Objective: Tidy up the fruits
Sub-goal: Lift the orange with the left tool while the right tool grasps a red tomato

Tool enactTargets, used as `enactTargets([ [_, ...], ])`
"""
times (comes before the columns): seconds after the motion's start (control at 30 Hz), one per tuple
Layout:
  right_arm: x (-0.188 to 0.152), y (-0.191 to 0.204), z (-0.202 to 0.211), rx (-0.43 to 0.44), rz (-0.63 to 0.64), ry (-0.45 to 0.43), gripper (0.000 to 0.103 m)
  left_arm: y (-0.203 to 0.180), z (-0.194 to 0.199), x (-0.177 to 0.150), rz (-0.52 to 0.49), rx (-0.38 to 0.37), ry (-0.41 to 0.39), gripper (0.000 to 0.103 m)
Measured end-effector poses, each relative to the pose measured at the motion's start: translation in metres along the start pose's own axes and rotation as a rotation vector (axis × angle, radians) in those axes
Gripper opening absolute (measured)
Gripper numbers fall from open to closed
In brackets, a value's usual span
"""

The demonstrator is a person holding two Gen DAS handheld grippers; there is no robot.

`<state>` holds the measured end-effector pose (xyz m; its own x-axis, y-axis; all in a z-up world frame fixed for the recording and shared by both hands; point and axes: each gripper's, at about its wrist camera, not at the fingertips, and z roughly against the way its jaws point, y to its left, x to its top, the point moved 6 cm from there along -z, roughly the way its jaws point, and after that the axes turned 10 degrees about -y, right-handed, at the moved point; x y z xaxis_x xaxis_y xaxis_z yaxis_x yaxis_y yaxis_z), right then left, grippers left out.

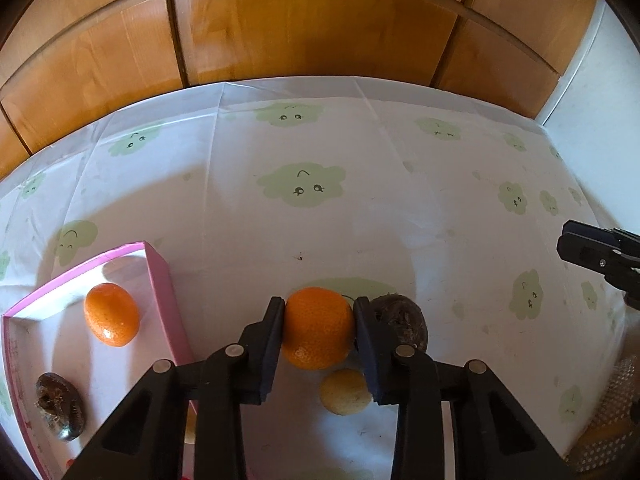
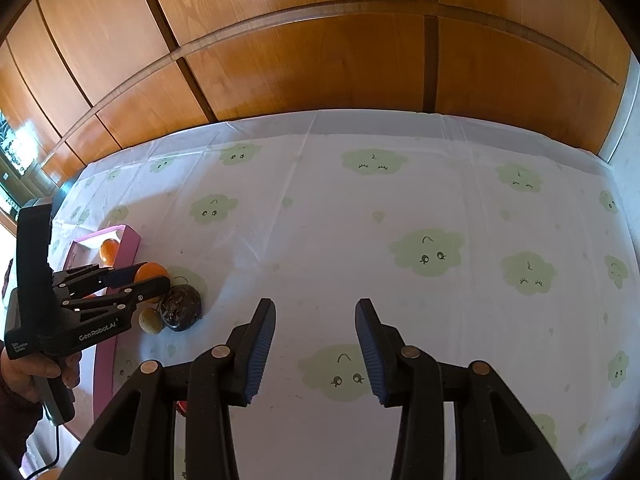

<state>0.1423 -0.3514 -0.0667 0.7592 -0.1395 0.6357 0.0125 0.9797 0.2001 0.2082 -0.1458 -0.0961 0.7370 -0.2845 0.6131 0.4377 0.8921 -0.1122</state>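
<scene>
My left gripper [image 1: 319, 322] is shut on an orange [image 1: 318, 328] low over the table. A dark wrinkled fruit [image 1: 402, 320] lies just right of it and a small yellow fruit [image 1: 345, 392] just below it. A pink box [image 1: 160, 280] at the left holds a second orange [image 1: 112, 315] and another dark fruit [image 1: 60, 406]. In the right wrist view my right gripper [image 2: 316, 344] is open and empty over the tablecloth. The left gripper [image 2: 148, 280] shows there at the left with the orange [image 2: 151, 271], dark fruit [image 2: 181, 307], yellow fruit [image 2: 150, 321] and box [image 2: 130, 246].
A white tablecloth [image 1: 360, 216] with green cloud prints covers the table. Wooden cabinet doors [image 1: 312, 28] stand behind it. A mesh-patterned object [image 1: 612, 420] sits at the right edge. A small red thing [image 2: 182, 406] peeks out beside my right gripper's left finger.
</scene>
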Motion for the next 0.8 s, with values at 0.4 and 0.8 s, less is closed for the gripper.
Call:
enactTargets([
  [0.4,0.002,-0.006,0.000,-0.015,-0.004,0.001,0.042,-0.029,0.073,-0.006,-0.006,-0.048,-0.152,0.034],
  [0.8,-0.022,0.039,-0.006,0.241,0.068,0.135,0.042,-0.086,0.084,-0.113,-0.154,0.004,-0.127,0.034],
])
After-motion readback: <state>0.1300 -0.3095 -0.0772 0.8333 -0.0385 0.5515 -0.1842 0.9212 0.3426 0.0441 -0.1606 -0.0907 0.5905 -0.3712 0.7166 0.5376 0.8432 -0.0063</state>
